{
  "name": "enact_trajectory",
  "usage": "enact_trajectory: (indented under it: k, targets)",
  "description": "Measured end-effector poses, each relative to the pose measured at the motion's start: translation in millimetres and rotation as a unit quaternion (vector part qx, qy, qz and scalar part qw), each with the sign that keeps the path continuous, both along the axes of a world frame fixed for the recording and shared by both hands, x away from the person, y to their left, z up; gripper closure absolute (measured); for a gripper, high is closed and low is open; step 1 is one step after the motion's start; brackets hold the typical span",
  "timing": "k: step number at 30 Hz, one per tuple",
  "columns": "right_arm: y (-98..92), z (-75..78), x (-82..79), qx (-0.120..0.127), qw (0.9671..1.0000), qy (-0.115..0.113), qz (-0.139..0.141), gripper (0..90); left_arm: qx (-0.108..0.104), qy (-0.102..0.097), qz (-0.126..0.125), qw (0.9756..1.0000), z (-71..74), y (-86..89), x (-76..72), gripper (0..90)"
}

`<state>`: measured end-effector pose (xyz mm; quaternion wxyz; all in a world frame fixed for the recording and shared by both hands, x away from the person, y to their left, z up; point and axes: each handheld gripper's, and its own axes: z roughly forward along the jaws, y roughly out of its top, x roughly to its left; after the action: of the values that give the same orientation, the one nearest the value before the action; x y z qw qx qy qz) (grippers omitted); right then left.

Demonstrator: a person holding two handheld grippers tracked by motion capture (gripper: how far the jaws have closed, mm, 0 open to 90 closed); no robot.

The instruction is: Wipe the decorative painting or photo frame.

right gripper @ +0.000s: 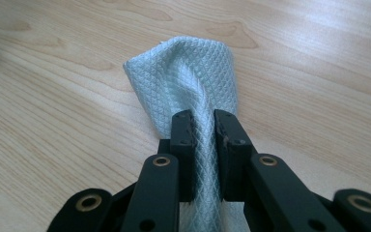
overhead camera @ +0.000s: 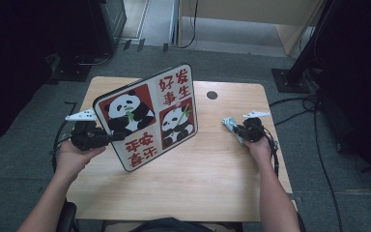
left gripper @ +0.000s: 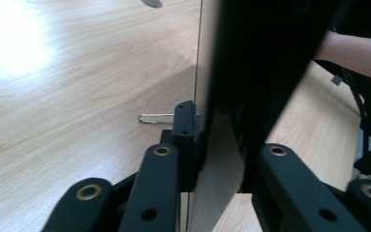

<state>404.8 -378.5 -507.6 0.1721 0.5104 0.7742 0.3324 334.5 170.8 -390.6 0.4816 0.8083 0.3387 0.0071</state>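
Observation:
A square board (overhead camera: pixel 147 116) printed with two pandas and red characters stands tilted on one corner over the wooden table (overhead camera: pixel 198 183). My left gripper (overhead camera: pixel 118 136) is shut on its left edge. In the left gripper view the jaws (left gripper: pixel 217 130) clamp the thin board (left gripper: pixel 261 58), whose dark side faces right. A small wire loop (left gripper: pixel 154 117) pokes out beside the left jaw. At the table's right side my right gripper (overhead camera: pixel 236 128) is shut on a pale blue quilted cloth (overhead camera: pixel 229 123). The cloth (right gripper: pixel 188 72) bunches up between the pads of the right gripper (right gripper: pixel 203 130) and rests on the wood.
A dark round hole (overhead camera: pixel 212 95) sits near the table's far edge. Black stands and cables (overhead camera: pixel 314 106) lie on the grey floor to the right, and dark equipment (overhead camera: pixel 72 67) stands at the back left. Bare wood lies between the two hands.

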Motion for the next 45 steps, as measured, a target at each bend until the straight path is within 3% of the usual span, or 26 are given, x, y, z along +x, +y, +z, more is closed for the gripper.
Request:
enact_trajectory:
  k: [3,12,22,26,32,35,45]
  targets:
    - [-2.1,6.1,2.4,0.019,0.9995,0.024,0.001,80.9,0.0,0.001,-0.001,1.0,0.2,-0.2,-0.7,79.4]
    - [-2.2,23.2,1.6,0.053,0.9977,0.04,-0.005,81.0,-0.002,0.003,-0.004,1.0,-0.1,-0.6,-2.7,79.9]
    - [19.1,52.5,-2.3,0.095,0.994,0.017,0.05,81.1,-0.002,0.0,-0.004,1.0,-0.1,-1.6,-5.2,80.3]
    - [27.5,63.7,-3.6,0.12,0.9889,0.008,0.087,81.1,-0.001,-0.002,-0.008,1.0,-0.1,-1.6,-6.0,80.5]
    - [35.9,76.8,-5.9,0.119,0.9875,-0.004,0.104,81.0,-0.003,0.001,-0.007,1.0,-0.2,-1.7,-6.8,80.3]
    - [39.7,88.5,-6.5,0.137,0.9846,-0.012,0.107,81.1,-0.004,0.002,-0.008,1.0,-0.2,-1.8,-7.3,80.2]
    - [61.2,118.2,-6.7,0.141,0.9793,-0.02,0.143,81.0,0.0,-0.005,-0.009,0.9999,0.2,-3.2,-11.5,80.4]
